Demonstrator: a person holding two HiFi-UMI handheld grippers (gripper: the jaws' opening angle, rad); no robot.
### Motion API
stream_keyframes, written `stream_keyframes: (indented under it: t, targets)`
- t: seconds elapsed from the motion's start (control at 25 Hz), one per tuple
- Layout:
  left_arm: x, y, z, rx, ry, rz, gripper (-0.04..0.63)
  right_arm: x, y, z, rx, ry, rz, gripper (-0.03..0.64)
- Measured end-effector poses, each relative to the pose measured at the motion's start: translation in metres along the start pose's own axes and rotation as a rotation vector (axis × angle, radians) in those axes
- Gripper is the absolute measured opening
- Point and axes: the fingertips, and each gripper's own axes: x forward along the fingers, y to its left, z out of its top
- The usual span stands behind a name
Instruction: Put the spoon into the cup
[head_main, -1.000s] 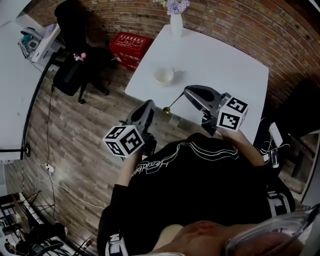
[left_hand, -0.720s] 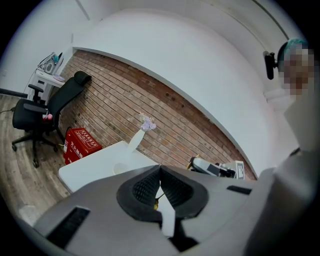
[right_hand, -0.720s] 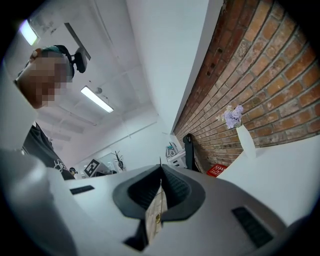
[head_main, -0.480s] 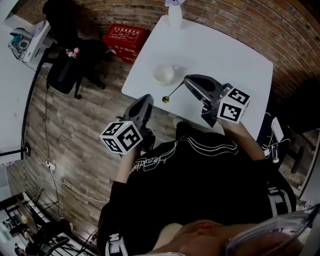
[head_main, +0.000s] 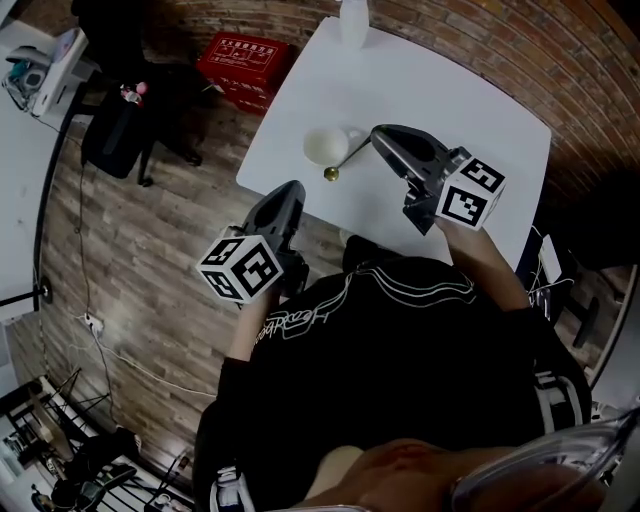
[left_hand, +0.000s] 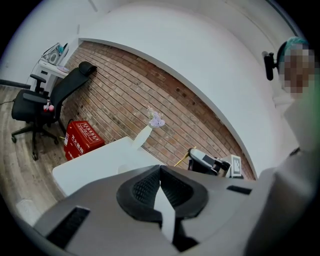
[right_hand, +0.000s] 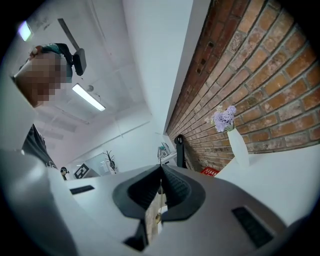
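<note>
**Closing in on the cup with the spoon**

Starting at the left: picking out the left gripper (head_main: 288, 192) just off the near edge of the table (head_main: 450, 90), over the wooden floor. Fingers pressed together, nothing between them. Drifted in toward the table over the last second, yet playing no part in the carry so far.

Moving right to the cup (head_main: 324, 147): upright near the table's left edge, showing only white inside, in the same spot on the table as a second ago.

Next, the spoon (head_main: 345, 160): a second back, hanging with its bowl out past the table edge, well short of the cup. Now brought in over the table, bowl just beside the cup's near side, handle slanting up and to the right. Not inside yet.

Finishing at the right gripper (head_main: 380, 137): fingers clamped narrow on the thin handle, same grip as before, with the handle pinched between them in its own view too.

Meaning for the task: approach all but done. Probably left to do: raising the bowl over the rim, tipping it in, then letting go. Worth watching for a knock against the cup's side on the way.
</note>
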Motion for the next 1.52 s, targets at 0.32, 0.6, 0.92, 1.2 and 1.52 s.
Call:
stream_keyframes:
  t: [0.32,0.6,0.92,1.2,1.52]
  targets:
    - [0.014,0.021,-0.003,-0.032,0.014,0.029,0.003,0.018,-0.032,-0.001,0.006,0.002,-0.023,0.0]
    - [0.026,0.038,-0.004,-0.059,0.037,0.051,0.003,0.041,-0.064,-0.015,0.016,0.032,-0.06,0.0]
    - [0.037,0.051,-0.02,-0.084,0.07,0.07,0.003,0.059,-0.088,-0.046,0.035,0.092,-0.082,0.0]
    - [0.042,0.065,-0.026,-0.109,0.093,0.093,0.003,0.074,-0.104,-0.077,0.058,0.147,-0.094,0.0]
    - [0.047,0.071,-0.033,-0.12,0.107,0.104,0.003,0.08,-0.113,-0.1,0.069,0.183,-0.088,0.0]
